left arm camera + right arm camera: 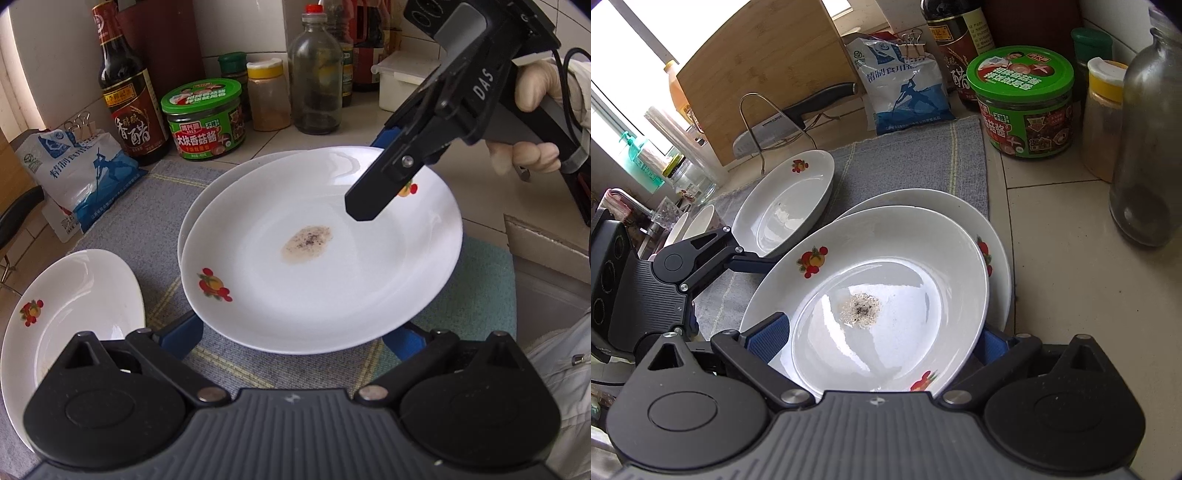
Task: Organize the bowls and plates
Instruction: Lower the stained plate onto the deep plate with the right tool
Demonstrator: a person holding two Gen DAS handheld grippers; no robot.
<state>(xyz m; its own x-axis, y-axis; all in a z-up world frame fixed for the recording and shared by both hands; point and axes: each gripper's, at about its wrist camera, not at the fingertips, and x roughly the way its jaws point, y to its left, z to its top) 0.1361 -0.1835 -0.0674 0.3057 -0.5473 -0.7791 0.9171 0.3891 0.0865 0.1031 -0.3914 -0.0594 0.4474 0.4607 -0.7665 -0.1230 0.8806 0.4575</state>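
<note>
Round white ceramic plate with fruit motifs and a brownish speckled residue at its centre (321, 254): lies atop a second white plate (221, 177), offset, on a grey woven mat (147, 206). Oval white dish with fruit motif (74, 306): beside the stack, on the mat. Left gripper (295, 332): fingers spread wide, straddling the top plate's near rim. Right gripper (882, 341): fingers wide, flanking the same plate's opposite rim. Green-lidded sauce jar (205, 118): behind the mat, on a tiled counter (480, 206).

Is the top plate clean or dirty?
Dirty: the top plate has a brownish, black-speckled residue patch at its middle.
</note>
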